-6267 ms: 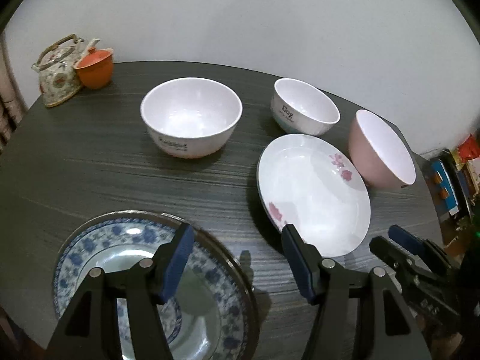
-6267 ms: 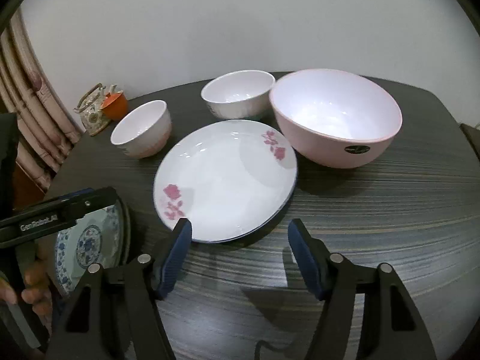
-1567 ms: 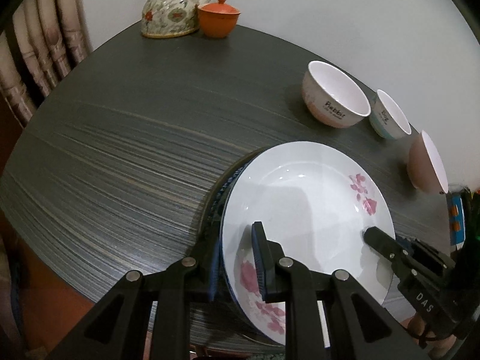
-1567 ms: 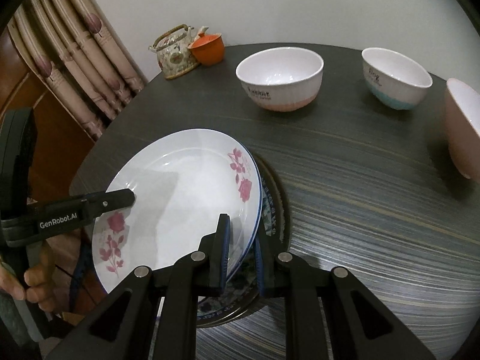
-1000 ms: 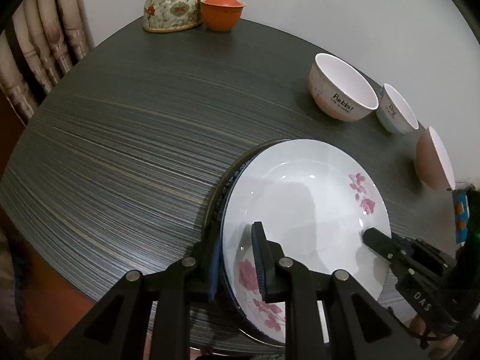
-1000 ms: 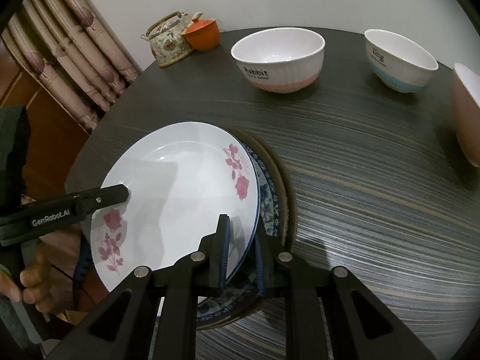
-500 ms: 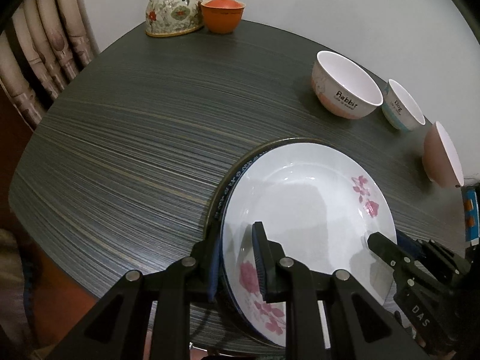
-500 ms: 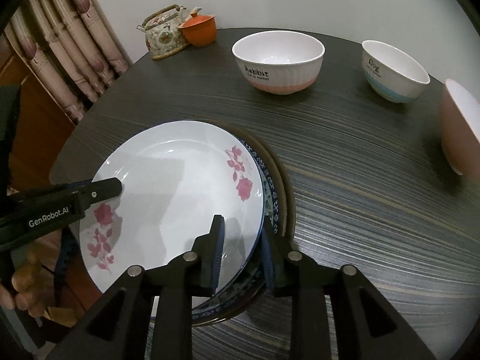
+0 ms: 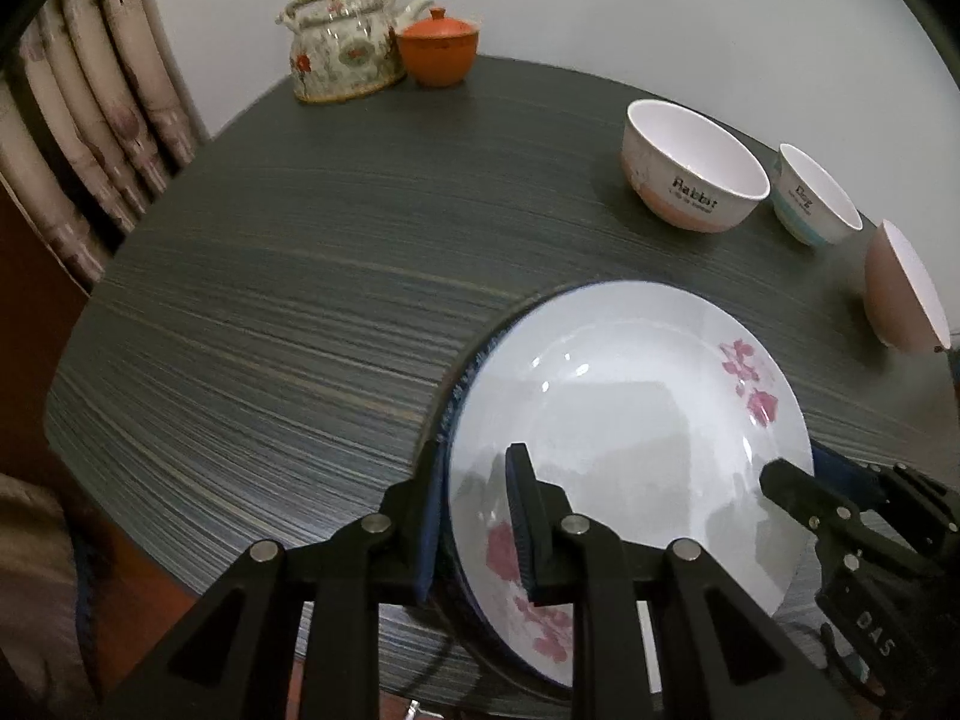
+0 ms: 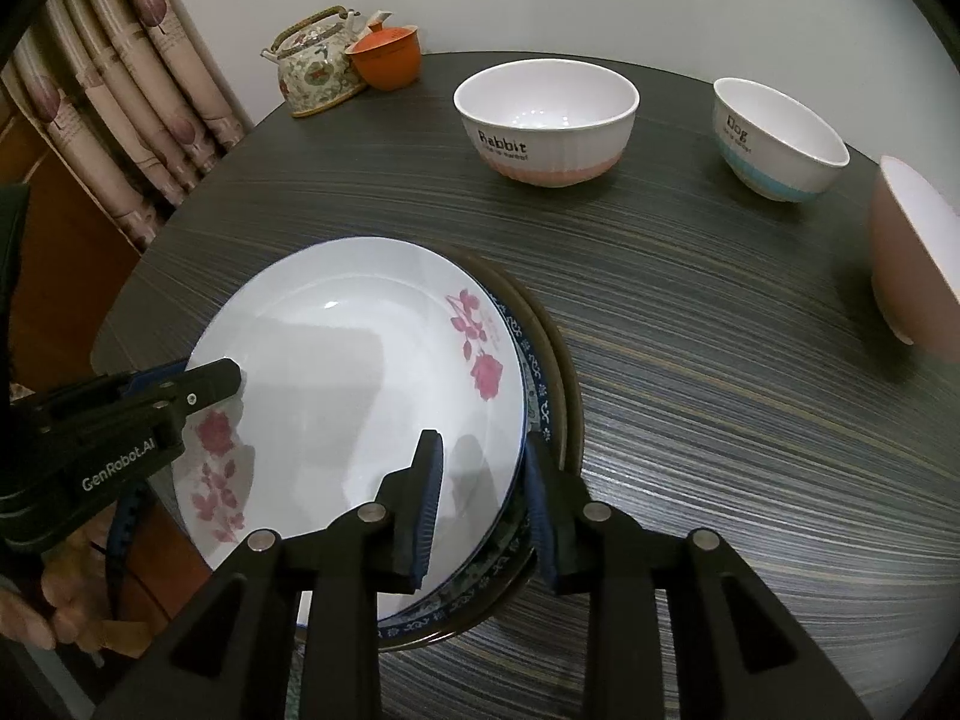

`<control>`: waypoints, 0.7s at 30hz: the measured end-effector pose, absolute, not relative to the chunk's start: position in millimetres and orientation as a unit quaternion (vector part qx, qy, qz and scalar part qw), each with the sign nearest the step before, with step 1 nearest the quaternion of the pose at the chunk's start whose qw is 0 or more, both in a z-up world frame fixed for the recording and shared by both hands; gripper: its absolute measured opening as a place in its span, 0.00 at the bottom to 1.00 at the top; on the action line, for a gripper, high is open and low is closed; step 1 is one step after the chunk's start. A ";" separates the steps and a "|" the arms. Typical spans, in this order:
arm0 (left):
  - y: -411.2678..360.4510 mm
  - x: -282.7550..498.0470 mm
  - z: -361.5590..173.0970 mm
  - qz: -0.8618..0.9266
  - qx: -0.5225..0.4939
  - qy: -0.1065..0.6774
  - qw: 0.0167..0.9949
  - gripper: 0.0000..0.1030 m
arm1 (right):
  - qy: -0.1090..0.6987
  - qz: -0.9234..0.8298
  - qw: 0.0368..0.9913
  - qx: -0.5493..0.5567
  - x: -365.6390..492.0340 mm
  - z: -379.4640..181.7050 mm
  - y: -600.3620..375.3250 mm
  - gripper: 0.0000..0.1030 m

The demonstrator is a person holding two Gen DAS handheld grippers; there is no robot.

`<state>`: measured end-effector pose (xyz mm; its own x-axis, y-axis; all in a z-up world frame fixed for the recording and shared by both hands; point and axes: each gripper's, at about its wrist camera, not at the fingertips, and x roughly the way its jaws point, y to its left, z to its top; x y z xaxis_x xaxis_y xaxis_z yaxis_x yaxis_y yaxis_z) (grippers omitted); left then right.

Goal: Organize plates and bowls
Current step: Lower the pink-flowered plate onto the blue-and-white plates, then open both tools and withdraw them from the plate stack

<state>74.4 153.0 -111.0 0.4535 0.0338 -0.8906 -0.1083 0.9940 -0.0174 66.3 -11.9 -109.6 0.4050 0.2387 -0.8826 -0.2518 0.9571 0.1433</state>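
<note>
A white plate with pink flowers (image 9: 630,420) (image 10: 360,372) lies on a blue-patterned plate (image 10: 537,384) near the table's front edge. My left gripper (image 9: 474,456) (image 10: 198,381) straddles the stack's left rim. Its upper finger rests on the white plate, and its jaws are starting to open. My right gripper (image 10: 480,444) (image 9: 804,471) straddles the right rim. Its jaws are opening, and a gap shows between the pads and the rim. Further back stand a "Rabbit" bowl (image 10: 543,120), a "Dog" bowl (image 10: 774,144) and a pink bowl (image 10: 912,264).
A flowered teapot (image 10: 312,66) and an orange lidded cup (image 10: 387,60) stand at the far left of the dark table (image 10: 690,420). A curtain (image 10: 120,90) hangs beyond the left edge. A hand (image 10: 36,606) holds the left gripper.
The white plate has settled flat onto the blue plate. The right gripper's jaws have spread off the plate's rim. The left gripper has barely moved.
</note>
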 end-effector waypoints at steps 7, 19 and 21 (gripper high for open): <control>151.1 73.5 -106.7 0.039 -0.029 0.511 0.858 0.27 | 0.524 0.149 0.839 -0.007 64.6 -106.8 -12.3 0.31; 160.4 73.1 -105.4 0.049 -0.045 0.506 0.860 0.34 | 0.507 0.153 0.848 0.004 57.5 -90.5 -16.9 0.47; 161.4 73.5 -105.3 0.050 -0.046 0.505 0.860 0.34 | 0.508 0.149 0.849 0.008 55.7 -89.6 -22.3 0.47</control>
<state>73.5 161.4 -105.3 0.4847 0.0402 -0.8738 -0.1330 0.9907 -0.0282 55.7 -22.3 -89.6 0.4403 0.2612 -0.8590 -0.2440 0.9555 0.1656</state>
